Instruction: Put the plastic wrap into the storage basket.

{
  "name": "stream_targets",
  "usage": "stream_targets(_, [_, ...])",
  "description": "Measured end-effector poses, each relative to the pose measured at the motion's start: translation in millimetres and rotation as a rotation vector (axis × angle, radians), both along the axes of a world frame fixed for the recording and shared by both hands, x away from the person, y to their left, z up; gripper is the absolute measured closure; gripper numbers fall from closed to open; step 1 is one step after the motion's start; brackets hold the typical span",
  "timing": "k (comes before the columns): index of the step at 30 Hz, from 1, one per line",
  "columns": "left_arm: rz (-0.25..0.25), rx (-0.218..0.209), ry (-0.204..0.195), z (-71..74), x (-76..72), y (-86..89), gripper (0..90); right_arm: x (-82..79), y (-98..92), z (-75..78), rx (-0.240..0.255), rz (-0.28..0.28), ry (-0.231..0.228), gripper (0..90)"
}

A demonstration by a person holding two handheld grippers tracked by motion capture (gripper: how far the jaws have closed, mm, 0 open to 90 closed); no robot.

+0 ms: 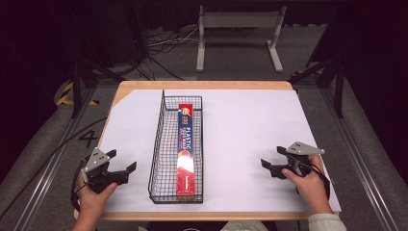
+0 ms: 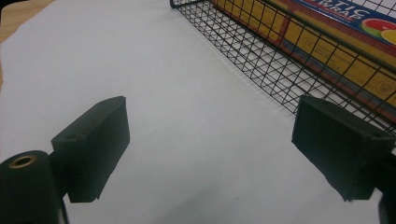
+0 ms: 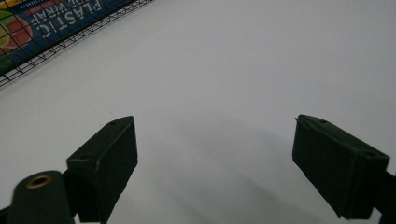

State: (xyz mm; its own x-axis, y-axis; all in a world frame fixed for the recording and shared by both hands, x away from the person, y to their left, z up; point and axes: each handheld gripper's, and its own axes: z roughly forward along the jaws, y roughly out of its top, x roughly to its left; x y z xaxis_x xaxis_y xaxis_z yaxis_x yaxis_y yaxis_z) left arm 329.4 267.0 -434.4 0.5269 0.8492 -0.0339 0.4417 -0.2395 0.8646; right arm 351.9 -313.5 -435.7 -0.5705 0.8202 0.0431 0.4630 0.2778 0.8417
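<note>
A long black wire basket (image 1: 159, 144) lies lengthwise on the white table cover. Inside it, against its right wall, lies a plastic wrap box (image 1: 186, 144) in blue, red and yellow. My left gripper (image 1: 121, 161) rests low near the table's front left, just left of the basket, open with nothing between its jaws. The basket's mesh wall (image 2: 261, 60) and the box (image 2: 345, 51) show close ahead in the left gripper view. My right gripper (image 1: 273, 157) is held at the front right, open and empty, well apart from the basket (image 3: 42, 51).
The white cover (image 1: 250, 125) spans the wooden table (image 1: 202, 85), with bare room on both sides of the basket. A white metal stand (image 1: 238, 33) and cables (image 1: 159, 43) are on the floor beyond the far edge.
</note>
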Motion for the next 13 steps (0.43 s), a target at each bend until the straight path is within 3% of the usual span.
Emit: stream_targets(13, [0.004,-0.007,-0.014,-4.4,-1.5,4.4,12.1,-9.2,1.8,-1.2,0.021,-0.004,-0.026,13.6])
